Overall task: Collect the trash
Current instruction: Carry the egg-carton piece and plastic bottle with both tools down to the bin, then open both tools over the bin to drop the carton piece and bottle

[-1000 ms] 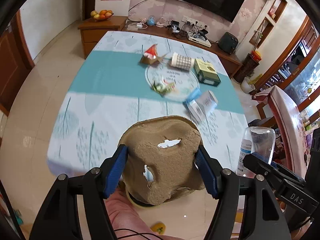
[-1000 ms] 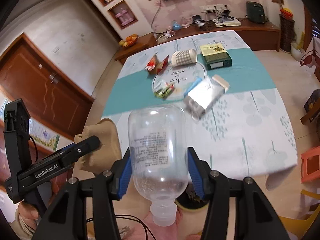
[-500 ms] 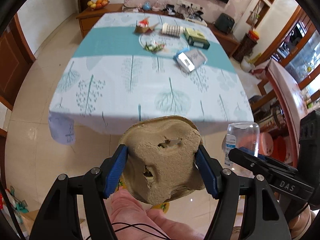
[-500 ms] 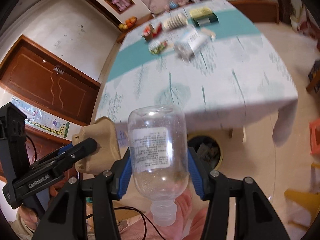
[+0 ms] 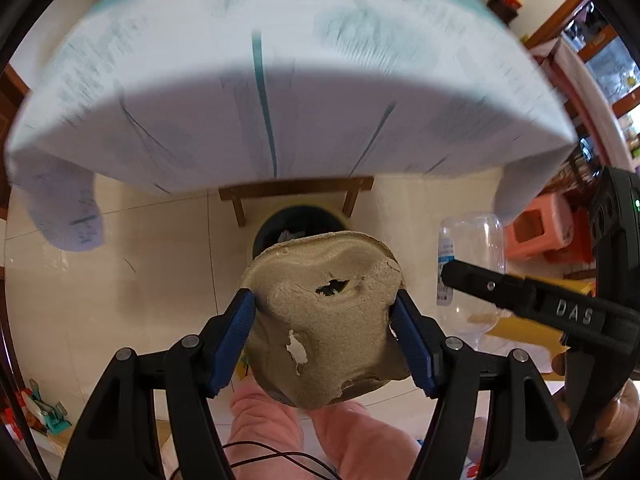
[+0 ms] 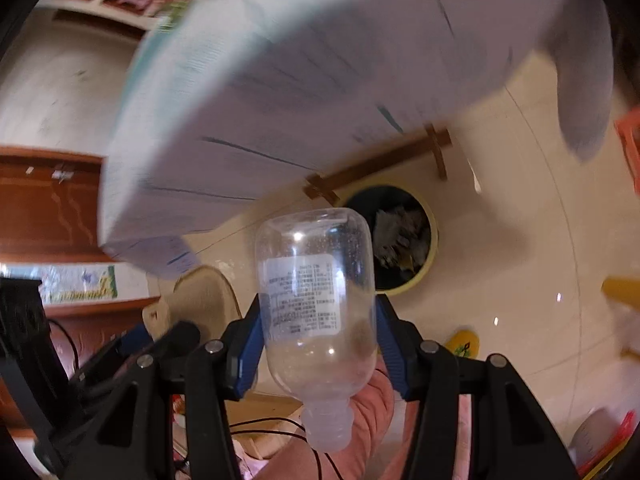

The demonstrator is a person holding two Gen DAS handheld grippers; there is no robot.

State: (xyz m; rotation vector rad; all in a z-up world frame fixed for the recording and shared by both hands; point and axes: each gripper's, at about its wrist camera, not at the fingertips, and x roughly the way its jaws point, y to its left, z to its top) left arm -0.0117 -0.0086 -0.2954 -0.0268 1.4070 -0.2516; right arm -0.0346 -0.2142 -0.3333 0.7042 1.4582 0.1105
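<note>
My left gripper is shut on a torn brown pulp cup carrier, held above the floor just in front of a round dark trash bin that stands under the table's near edge. My right gripper is shut on a clear empty plastic bottle, neck pointing back toward me. The bin, yellow-rimmed with rubbish inside, lies ahead and to the right of the bottle. The bottle also shows in the left wrist view, and the carrier in the right wrist view.
The table with its white leaf-print cloth overhangs the bin, and a wooden frame sits below it. A pink plastic stool stands to the right. The floor is cream tile. A brown door is at left.
Both grippers have dropped from above the tabletop to below its edge, tilting down toward the floor. The bin under the table has come into view. Both grips are unchanged.
</note>
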